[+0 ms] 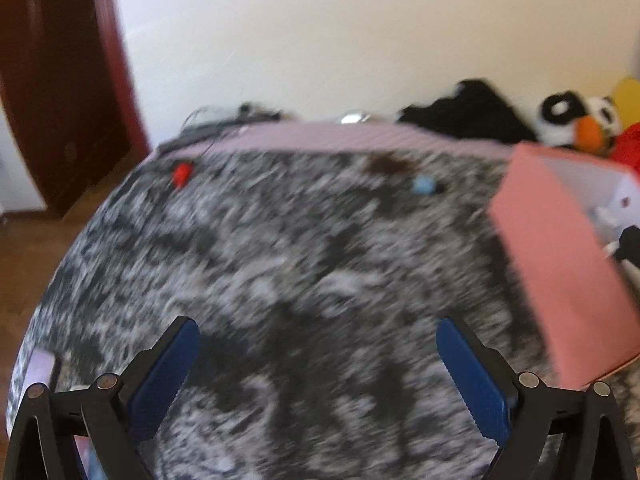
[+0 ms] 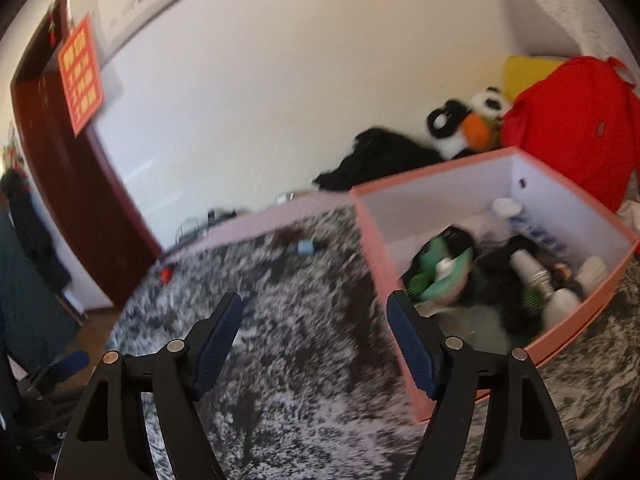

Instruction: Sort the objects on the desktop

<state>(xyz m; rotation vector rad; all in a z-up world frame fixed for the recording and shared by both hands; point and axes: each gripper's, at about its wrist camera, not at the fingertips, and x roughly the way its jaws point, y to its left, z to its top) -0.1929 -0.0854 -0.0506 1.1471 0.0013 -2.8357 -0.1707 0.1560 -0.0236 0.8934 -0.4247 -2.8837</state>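
Two grippers are hanging over the mottled grey-and-white surface (image 1: 280, 264), and I am carrying nothing in either; the left gripper (image 1: 318, 330) is spread wide with only the blurred pattern between its blue pads, and the right gripper (image 2: 316, 308) is spread about as wide, its right finger crossing the near corner of the pink box (image 2: 376, 248) in the picture, though I cannot tell whether it is touching the box. I am judging the box to be the collecting place, since it is already holding a jumble of things: white bottles, something green, something dark; it is sitting to my right, so drops from that side should be short. A few loose things are lying well apart from it toward the far edge: a small red object (image 1: 182, 172), a light blue object (image 1: 423, 185) and a dark brownish patch (image 1: 386, 165) just beyond the blue one; both views are smeared, so I cannot tell what they are. I am keeping both tools spread, I think, to be ready for the next pick, with the blue object looking the nearest candidate.
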